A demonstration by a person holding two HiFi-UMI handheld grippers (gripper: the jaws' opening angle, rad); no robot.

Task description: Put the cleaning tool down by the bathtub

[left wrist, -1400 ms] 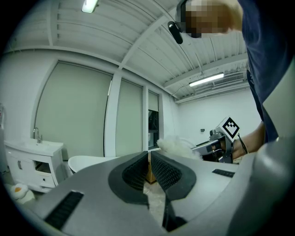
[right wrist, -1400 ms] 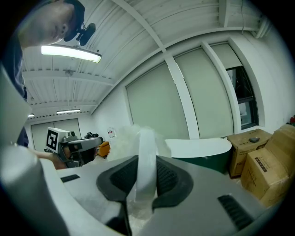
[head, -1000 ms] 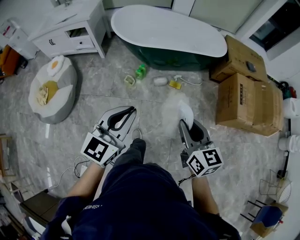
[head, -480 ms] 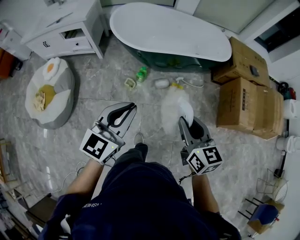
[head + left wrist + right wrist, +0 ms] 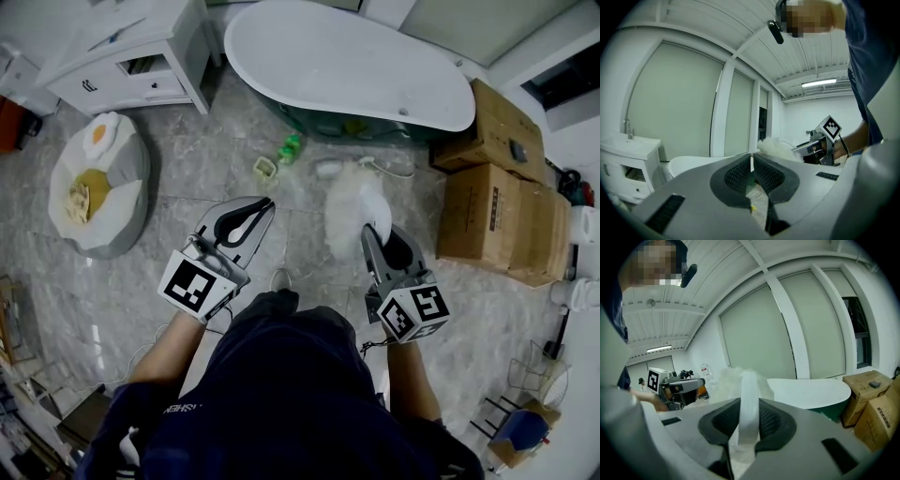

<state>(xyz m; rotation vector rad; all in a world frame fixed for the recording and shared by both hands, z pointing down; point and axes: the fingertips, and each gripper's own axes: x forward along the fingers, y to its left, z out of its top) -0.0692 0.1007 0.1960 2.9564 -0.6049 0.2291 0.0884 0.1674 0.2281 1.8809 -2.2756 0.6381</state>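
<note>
**Mate:** Where's the cleaning tool (image 5: pixel 354 199) right now?

**Me:** In my right gripper (image 5: pixel 375 230). Its jaws are clamped on the flat white handle (image 5: pixel 749 404). The fluffy head (image 5: pixel 729 378) sticks out ahead of them, over the floor (image 5: pixel 187 216) between me and the bathtub (image 5: pixel 347 56).

**Mate:** So nothing's been put down?

**Me:** No. I'd say the carrying is the step in hand. The tool is in my grip and, as far as I can judge, clear of the floor.

**Mate:** And your other hand?

**Me:** My left gripper (image 5: pixel 262 208) has its jaws closed together with nothing in them. It sits alongside the right one, doing no work.

**Mate:** How near is the tub?

**Me:** Near, but not beside me. There's a strip of tile in between, with a green bottle (image 5: pixel 292 145) and a few small bits scattered along the foot of the tub.

**Mate:** What's left, then?

**Me:** Pretty much the whole putting-down — close the gap, lower the head to the floor next to the tub, open the jaws, pull back. I'd pick a bare patch — the side towards the cardboard boxes (image 5: pixel 487 197) looks freer than the cluttered spot by the bottle.
</note>
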